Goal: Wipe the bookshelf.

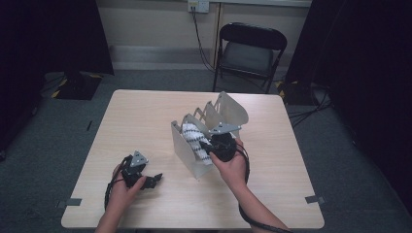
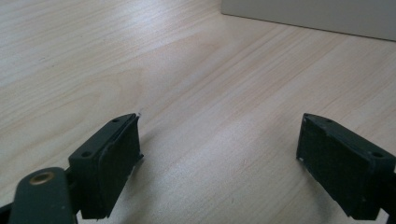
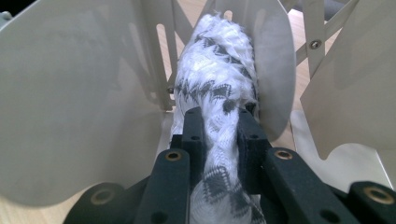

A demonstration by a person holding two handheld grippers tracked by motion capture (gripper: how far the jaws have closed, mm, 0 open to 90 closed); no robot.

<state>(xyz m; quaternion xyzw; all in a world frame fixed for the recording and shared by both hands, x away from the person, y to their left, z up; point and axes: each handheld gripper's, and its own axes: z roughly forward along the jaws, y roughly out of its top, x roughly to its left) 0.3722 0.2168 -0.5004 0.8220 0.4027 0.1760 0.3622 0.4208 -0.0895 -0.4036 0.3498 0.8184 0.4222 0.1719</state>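
L gripper (image 1: pixel 154 180) low nr front-left of table (image 1: pixel 145 116), jaws wide apart, nothing between. R gripper (image 3: pixel 217 119) raised nr table centre, jaws clamped on rolled cloth (image 3: pixel 217 70). Both forearms entering from front edge.

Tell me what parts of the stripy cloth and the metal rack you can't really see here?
- White patterned cloth: its lower end is hidden in the right gripper view by the right hand-held gripper shut on it.
- Metal rack: its floor is hidden in the high view by its own dividers.
- Rack in the left gripper view: cut off by the top edge.
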